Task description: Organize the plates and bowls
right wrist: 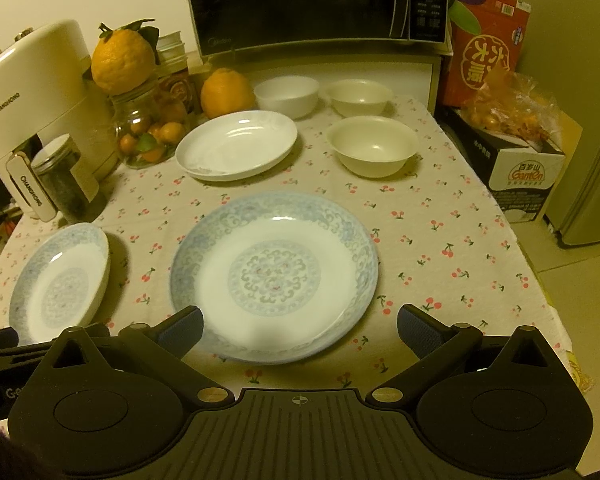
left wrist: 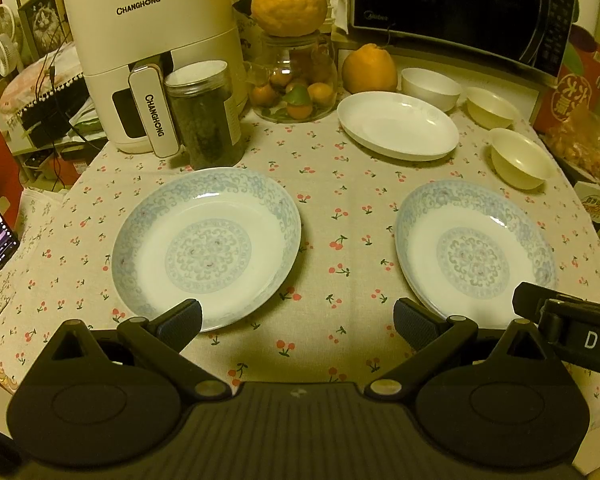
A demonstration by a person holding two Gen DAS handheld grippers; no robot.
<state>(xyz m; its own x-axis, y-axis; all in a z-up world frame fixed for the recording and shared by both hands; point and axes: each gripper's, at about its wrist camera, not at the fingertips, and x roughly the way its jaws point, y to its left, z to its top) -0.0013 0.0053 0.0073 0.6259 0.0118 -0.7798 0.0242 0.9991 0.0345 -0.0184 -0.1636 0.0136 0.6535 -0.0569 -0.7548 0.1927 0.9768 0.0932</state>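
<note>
A: Left wrist view: nothing is stacked yet. 2 patterned plates, lower left (left wrist: 206, 246) and lower right (left wrist: 474, 254), are lain apart; 1 plain white plate (left wrist: 398, 125) and 3 bowls (left wrist: 518, 158) are spread at upper right.

B: All sorting is judged left. The left gripper (left wrist: 298, 320) and right gripper (right wrist: 300, 324) are spread wide, nothing held. The right plate's near rim is covered.

Blue-patterned plates (right wrist: 274, 276), cherry-print tablecloth (right wrist: 440, 232)
</note>
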